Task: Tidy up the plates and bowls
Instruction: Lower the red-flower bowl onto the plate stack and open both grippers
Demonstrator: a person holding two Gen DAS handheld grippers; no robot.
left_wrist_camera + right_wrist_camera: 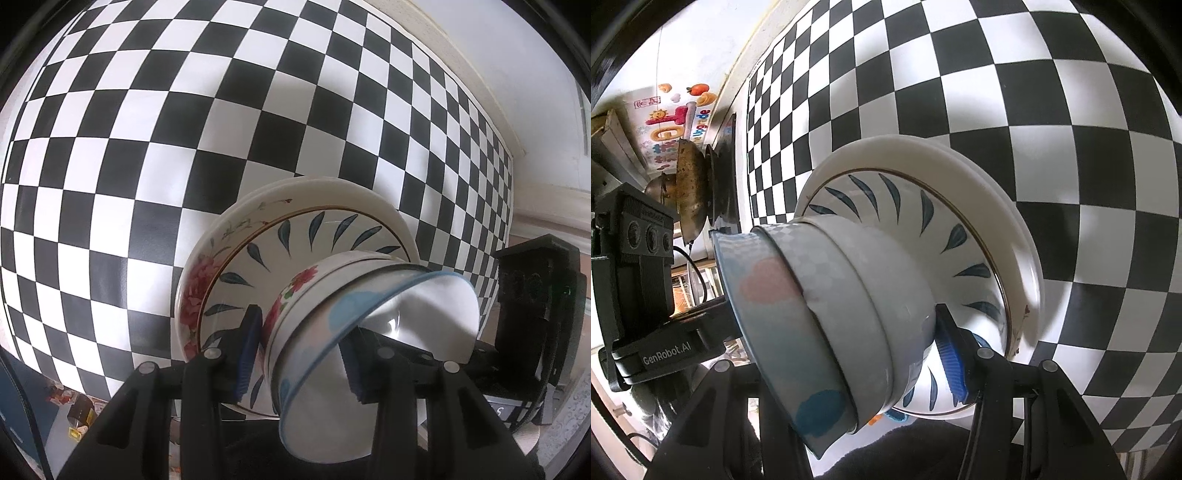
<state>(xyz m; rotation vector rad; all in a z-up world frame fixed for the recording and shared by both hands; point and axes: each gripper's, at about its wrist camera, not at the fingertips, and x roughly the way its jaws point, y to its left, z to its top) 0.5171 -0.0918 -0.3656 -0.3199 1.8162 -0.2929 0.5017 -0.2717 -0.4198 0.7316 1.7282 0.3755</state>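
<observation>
My left gripper (pixel 299 354) and right gripper (pixel 849 369) fingers clamp the bowls (pixel 332 321); I squeeze evenly, lowering level onto the plates (pixel 295 236).

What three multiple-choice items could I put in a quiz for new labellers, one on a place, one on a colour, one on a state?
1. Where do the bowls sit?
A. Beside the plates on the cloth
B. On top of the stacked plates
C. In a sink

2. What colour are the leaf marks on the top plate?
A. Red
B. Yellow
C. Dark blue

3. How do the bowls stand to one another?
A. Nested one inside the other
B. Apart, side by side
C. Each turned upside down on the cloth

Key:
1 B: the bowls rest on the stacked plates, which lie on the checkered cloth.
2 C: the leaf marks that ring the top plate are dark blue.
3 A: the bowl rims lie stepped close together, one bowl in the next.
</observation>
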